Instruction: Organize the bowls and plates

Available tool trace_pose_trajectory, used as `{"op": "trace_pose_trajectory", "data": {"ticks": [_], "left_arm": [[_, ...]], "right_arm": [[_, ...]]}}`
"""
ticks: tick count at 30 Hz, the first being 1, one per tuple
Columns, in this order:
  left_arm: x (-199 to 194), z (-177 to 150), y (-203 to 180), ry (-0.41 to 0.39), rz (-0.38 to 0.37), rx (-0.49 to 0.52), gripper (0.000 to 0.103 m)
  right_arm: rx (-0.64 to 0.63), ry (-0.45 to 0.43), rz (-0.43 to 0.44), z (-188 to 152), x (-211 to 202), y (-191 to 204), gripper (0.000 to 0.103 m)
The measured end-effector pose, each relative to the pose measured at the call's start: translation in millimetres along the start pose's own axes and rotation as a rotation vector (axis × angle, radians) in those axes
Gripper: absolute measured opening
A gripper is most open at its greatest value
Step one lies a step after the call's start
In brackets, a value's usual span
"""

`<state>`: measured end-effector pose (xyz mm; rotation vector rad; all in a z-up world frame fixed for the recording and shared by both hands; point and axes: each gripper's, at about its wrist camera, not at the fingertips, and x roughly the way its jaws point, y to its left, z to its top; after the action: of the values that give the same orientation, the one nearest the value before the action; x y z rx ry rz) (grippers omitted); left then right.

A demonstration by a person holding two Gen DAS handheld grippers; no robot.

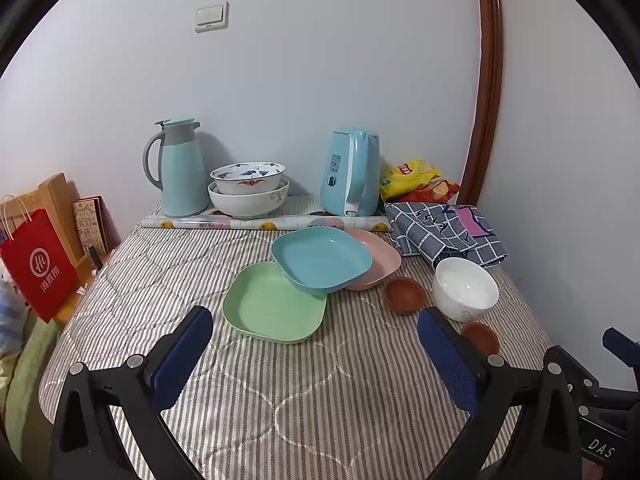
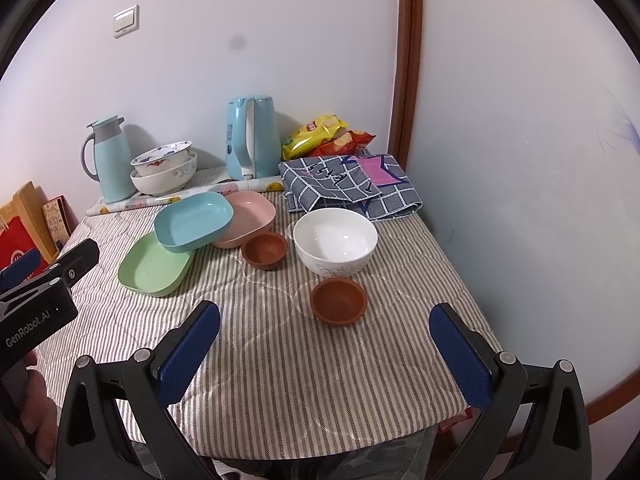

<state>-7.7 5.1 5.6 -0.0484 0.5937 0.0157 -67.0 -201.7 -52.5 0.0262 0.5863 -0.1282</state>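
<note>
Both tongs wide apart and empty above the striped surface (image 2: 280,380), dishes ahead.
Only the right wrist view shows the near brown saucer (image 2: 338,301) whole; the left tongs' (image 1: 316,354) pad partly hides it in the left view. Right tongs (image 2: 325,350) hover before it. The blue plate (image 1: 322,260) lies tilted across the green plate (image 1: 274,306) and pink plate (image 1: 380,258), beside the upright white bowl (image 2: 335,241).
</note>
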Motion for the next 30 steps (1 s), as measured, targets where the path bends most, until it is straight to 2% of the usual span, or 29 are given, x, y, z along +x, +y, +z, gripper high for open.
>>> {"op": "trace_pose_trajectory", "data": {"ticks": [14, 30], "left_arm": [[7.7, -2.7, -2.7, 0.009, -0.014, 0.001, 0.103], [46.4, -4.2, 10.2, 0.081, -0.006, -0.027, 0.103]], "right_arm": [[0.010, -0.004, 0.009, -2.0, 3.8, 0.8, 0.103], [0.004, 0.050, 0.037, -0.5, 42.5, 12.6, 0.103]]}}
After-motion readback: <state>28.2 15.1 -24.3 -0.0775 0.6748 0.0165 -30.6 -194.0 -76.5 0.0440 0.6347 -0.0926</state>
